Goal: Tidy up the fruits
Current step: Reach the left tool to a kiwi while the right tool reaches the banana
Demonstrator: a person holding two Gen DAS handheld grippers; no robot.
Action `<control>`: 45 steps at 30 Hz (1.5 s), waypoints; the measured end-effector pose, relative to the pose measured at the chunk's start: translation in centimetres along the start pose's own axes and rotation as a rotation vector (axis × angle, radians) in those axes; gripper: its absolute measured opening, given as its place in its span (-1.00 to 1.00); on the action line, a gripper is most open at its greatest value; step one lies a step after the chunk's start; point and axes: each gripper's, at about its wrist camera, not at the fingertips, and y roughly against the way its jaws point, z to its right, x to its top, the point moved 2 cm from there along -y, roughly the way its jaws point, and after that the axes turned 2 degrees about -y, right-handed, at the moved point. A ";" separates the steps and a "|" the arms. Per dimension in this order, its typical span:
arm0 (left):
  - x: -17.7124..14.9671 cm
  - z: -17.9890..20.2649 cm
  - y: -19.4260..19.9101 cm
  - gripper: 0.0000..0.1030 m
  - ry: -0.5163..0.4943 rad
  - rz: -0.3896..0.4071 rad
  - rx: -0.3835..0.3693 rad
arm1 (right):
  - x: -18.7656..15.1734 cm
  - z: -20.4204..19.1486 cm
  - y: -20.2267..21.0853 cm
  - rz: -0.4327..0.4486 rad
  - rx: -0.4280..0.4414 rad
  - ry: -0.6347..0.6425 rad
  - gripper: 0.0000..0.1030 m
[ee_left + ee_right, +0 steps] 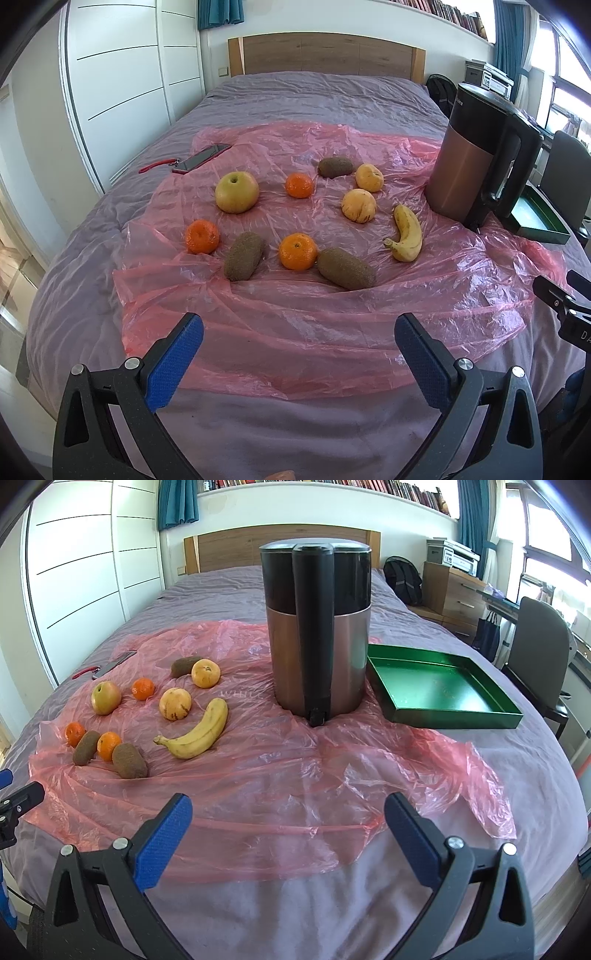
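Note:
Fruit lies on a pink plastic sheet [295,332] on the bed: a yellow apple [236,192], three mandarins [298,251], three kiwis [346,268], two pale yellow-orange fruits [358,205] and a banana [406,232]. The banana [197,729] also shows in the right wrist view. A green tray [439,686] stands right of the kettle. My left gripper [299,328] is open and empty, at the near edge of the sheet. My right gripper [288,808] is open and empty, facing the kettle.
A copper and black kettle [317,635] stands between the fruit and the tray. A red phone [201,158] with a strap lies at the sheet's far left. A chair [539,657] and desk stand right of the bed.

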 end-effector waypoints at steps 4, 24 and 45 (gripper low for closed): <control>0.0 0.0 -0.2 0.98 -0.002 -0.001 -0.004 | 0.0 0.0 0.0 0.001 -0.002 0.002 1.00; 1.4 -9.0 -3.3 0.98 0.150 -0.117 0.016 | 2.2 -4.6 -3.0 -0.062 0.140 0.020 1.00; 4.5 -8.3 -15.1 -0.26 0.004 -0.303 -0.088 | 6.2 -9.0 -16.5 -0.286 0.262 -0.066 0.00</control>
